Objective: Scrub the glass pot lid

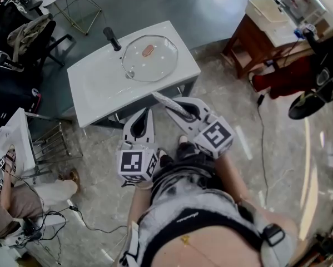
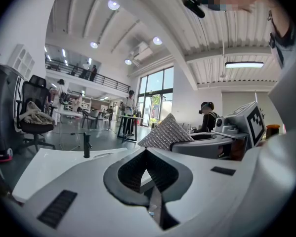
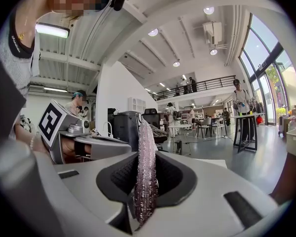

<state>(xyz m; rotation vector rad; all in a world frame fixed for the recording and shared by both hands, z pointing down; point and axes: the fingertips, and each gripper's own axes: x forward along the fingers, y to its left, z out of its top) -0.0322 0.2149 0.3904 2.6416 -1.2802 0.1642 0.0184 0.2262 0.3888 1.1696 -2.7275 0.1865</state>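
- The glass pot lid (image 1: 149,57) lies flat in the white sink (image 1: 99,90), ahead of both grippers.
- Right gripper (image 3: 145,177) clamps a glittery scouring cloth (image 3: 147,157), ready for scrubbing.
- Left gripper (image 2: 147,154) is clenched empty, likely free to steady the lid.

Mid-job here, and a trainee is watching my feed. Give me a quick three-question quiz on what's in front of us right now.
1. True or false: the glass pot lid is clamped in the left gripper.
2. Which holds the glittery scouring pad? A: left gripper. B: right gripper. C: neither.
3. What black fixture stands on the white sink beside the lid?
Key: 1 false; the lid lies in the sink, and both grippers are short of it. 2 B; its jaws are shut on the pad. 3 the faucet.
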